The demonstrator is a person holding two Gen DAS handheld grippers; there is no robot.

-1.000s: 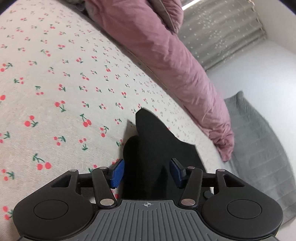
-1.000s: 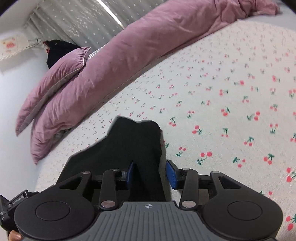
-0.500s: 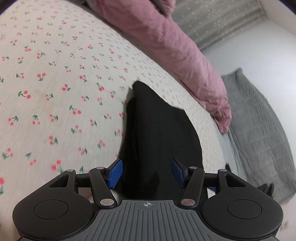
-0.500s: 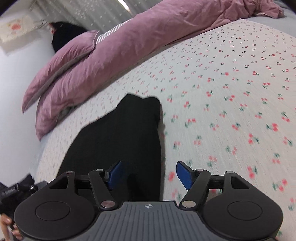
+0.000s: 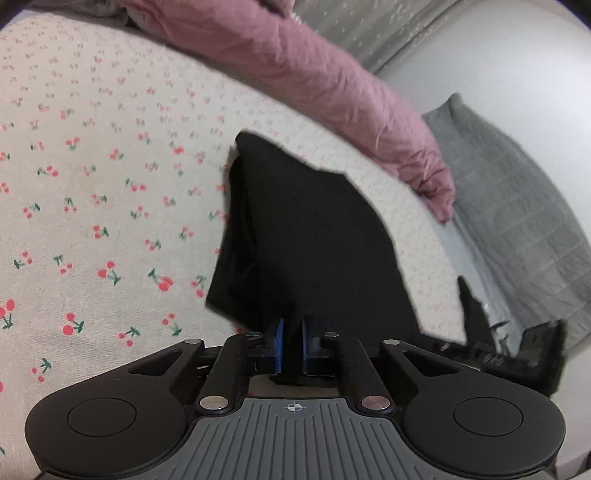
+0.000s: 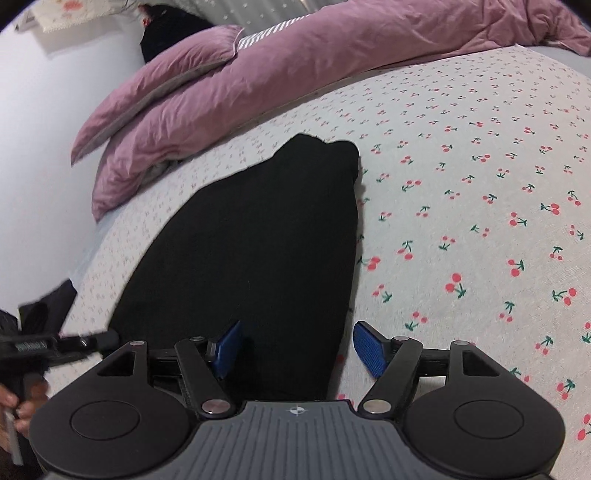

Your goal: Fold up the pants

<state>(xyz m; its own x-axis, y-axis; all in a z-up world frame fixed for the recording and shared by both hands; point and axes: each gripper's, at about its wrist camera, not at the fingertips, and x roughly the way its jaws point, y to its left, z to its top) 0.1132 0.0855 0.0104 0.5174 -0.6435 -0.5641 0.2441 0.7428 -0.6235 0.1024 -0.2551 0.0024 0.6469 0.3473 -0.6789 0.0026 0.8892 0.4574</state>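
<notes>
My left gripper [image 5: 290,345] has just snapped shut on the near hem of the black pants [image 5: 310,240] lying along the bed sheet's [image 5: 92,206] edge; my right gripper [image 6: 295,349] straddles the other corner, wide apart, not yet pinching. One corner is secured for the fold.

The near end of the black pants [image 5: 310,236] ran under the left hand-held gripper [image 5: 290,347], so their hem was not visible. In the right wrist view the pants [image 6: 251,240] likewise passed beneath the right hand-held gripper [image 6: 295,347]. A hand [image 6: 22,406] was cut off by the left edge. A dark object [image 6: 166,33] behind the pink duvet [image 6: 295,66] could not be identified.
</notes>
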